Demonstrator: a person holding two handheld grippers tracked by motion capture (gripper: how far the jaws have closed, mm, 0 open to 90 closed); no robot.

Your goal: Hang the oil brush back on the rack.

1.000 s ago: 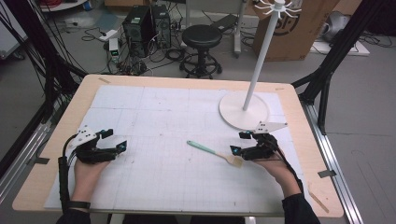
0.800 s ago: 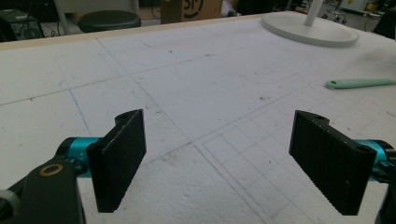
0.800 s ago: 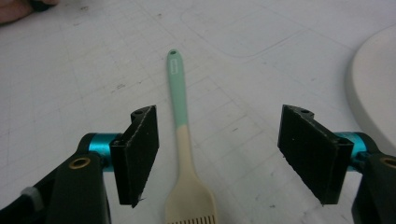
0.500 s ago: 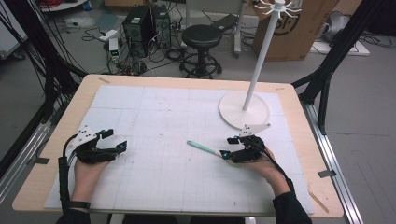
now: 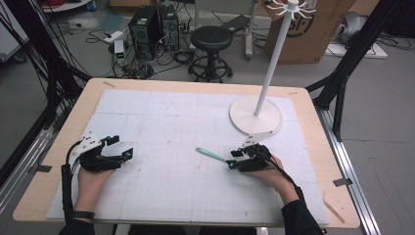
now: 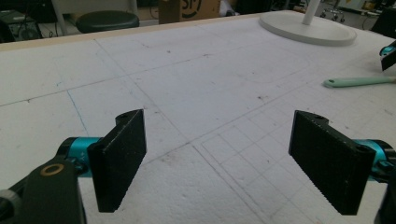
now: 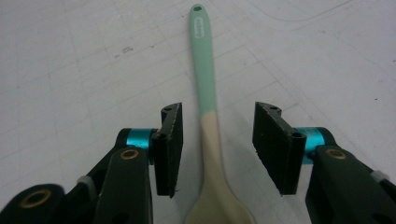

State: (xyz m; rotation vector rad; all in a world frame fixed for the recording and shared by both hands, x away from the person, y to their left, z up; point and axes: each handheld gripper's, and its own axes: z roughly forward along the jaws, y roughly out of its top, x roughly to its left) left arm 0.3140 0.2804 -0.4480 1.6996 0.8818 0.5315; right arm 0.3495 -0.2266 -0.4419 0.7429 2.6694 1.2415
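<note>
A spoon (image 7: 208, 107) with a mint-green handle and a cream bowl lies flat on the white mat. Its handle (image 5: 210, 153) points left and away in the high view. My right gripper (image 5: 231, 160) stands open around the spoon's neck, one jaw on each side, neither touching it. In the right gripper view the right gripper (image 7: 217, 140) straddles the spot where green meets cream. My left gripper (image 5: 122, 147) rests open on the mat at the left, nothing between its jaws. From the left gripper view the spoon handle (image 6: 357, 82) lies far off at the right.
A white stand with a round base (image 5: 256, 117) and a tall pole (image 5: 275, 56) rises just behind the right gripper. The gridded white mat (image 5: 186, 127) covers a wooden table (image 5: 313, 112). A stool (image 5: 210, 39) and boxes sit on the floor beyond.
The right gripper has slid left along the mat over the spoon's bowl, so its jaws now flank the neck. The left gripper stayed put.
</note>
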